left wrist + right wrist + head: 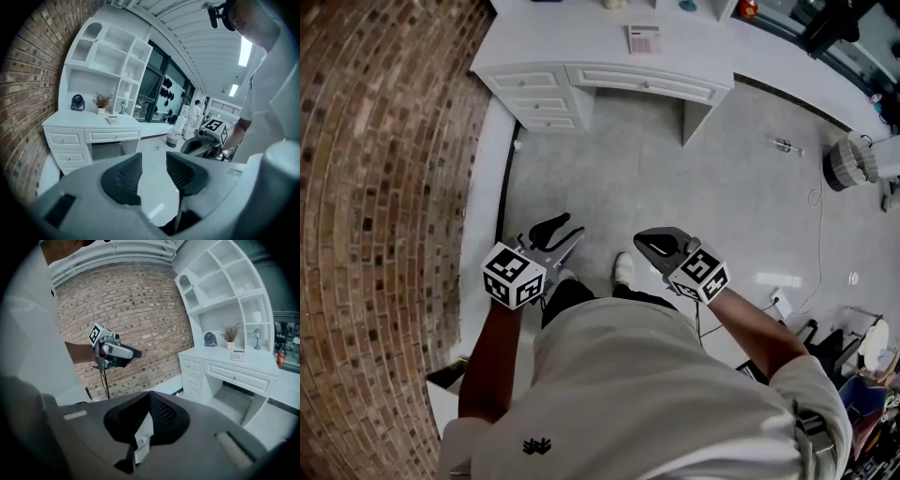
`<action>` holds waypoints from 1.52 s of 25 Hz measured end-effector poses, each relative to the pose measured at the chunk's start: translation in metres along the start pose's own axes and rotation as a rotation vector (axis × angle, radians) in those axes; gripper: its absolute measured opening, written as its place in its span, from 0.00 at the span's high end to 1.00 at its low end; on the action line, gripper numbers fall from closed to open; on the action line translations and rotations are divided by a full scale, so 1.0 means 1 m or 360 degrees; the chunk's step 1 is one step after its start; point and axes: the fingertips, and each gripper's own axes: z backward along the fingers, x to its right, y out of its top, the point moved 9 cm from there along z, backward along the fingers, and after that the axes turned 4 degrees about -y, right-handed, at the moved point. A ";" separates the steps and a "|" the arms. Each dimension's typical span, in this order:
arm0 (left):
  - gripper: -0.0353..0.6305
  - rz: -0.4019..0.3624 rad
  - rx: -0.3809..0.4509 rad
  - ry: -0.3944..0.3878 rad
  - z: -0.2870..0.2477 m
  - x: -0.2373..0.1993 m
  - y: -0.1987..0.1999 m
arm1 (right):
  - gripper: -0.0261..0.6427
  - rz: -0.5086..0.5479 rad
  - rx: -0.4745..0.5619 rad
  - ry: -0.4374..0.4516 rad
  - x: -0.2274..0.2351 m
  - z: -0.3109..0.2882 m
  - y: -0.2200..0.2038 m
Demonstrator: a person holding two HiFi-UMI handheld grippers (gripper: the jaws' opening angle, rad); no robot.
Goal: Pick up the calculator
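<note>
The calculator [644, 38] lies flat on a white desk [572, 42] far ahead of me; it also shows small in the left gripper view [112, 120] and in the right gripper view [238, 356]. My left gripper [565, 231] is held at waist height over the floor, its jaws apart with only floor between them [153, 161]. The right gripper [645, 239] hovers beside it, jaws meeting at the tips with nothing in them [150, 397]. Both are well short of the desk.
A brick wall [375, 187] runs along the left. The desk has drawers [534, 94] and a knee gap [628, 103]. A small fan [78, 102] and a potted plant [101, 101] stand on it. A round basket [848, 161] and a small object [786, 144] lie on the floor at the right.
</note>
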 end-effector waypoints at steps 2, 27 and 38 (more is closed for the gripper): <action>0.68 0.0005 0.0006 -0.0042 -0.008 -0.020 0.013 | 0.94 -0.0020 -0.0005 -0.0035 0.012 -0.008 0.006; 0.57 -0.0211 -0.0070 -0.0627 -0.049 -0.309 0.137 | 0.94 -0.0285 0.0106 -0.0663 0.081 -0.181 0.140; 0.52 -0.0155 -0.0082 -0.0668 -0.124 -0.357 0.188 | 0.94 -0.0391 0.0129 -0.0776 0.139 -0.163 0.144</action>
